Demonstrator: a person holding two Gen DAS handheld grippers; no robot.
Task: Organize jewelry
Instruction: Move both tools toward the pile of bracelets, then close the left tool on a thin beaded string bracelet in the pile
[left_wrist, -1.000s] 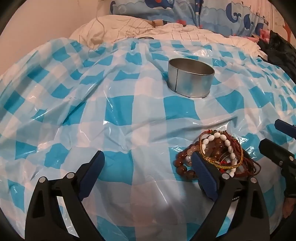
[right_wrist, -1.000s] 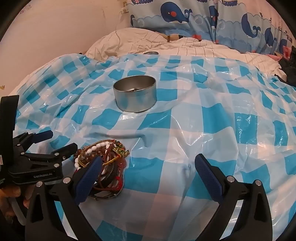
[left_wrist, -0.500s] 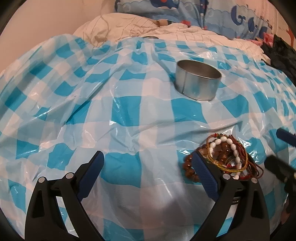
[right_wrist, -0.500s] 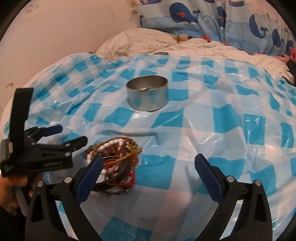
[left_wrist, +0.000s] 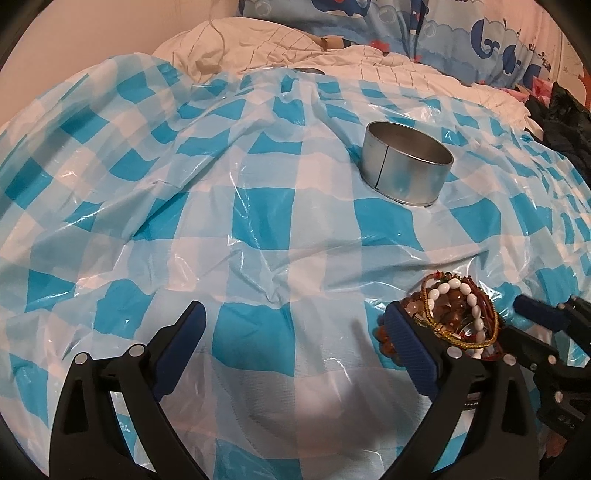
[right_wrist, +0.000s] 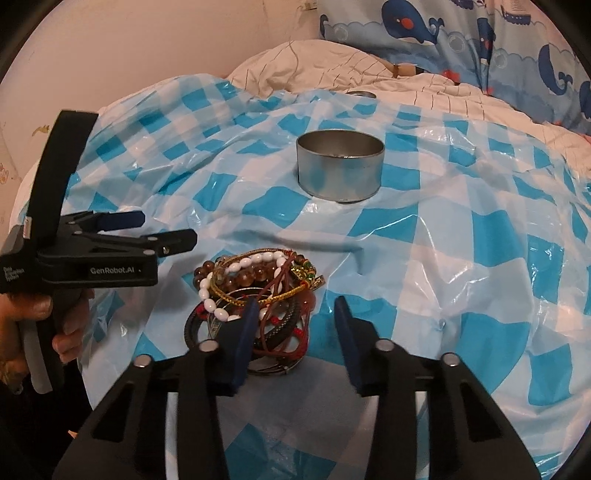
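We see our right tongs (right_wrist: 293, 326) closing, nothing yet pinched, their left pad at the tangled bracelet pile (right_wrist: 255, 295) on the bed's checked plastic sheet (right_wrist: 461, 258), left tongs (left_wrist: 295, 350) released wide; interlocked strands could snag and drag.

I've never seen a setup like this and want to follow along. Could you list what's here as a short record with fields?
Surface: blue-and-white checked plastic sheet over a bed
Jewelry: tangled pile of bracelets, on the sheet
Container: round metal tin, open, beyond the pile
Left gripper: open, nothing between its fingers
Right gripper: closing at the pile's right edge, pads not yet pressing
Background: whale-print bedding
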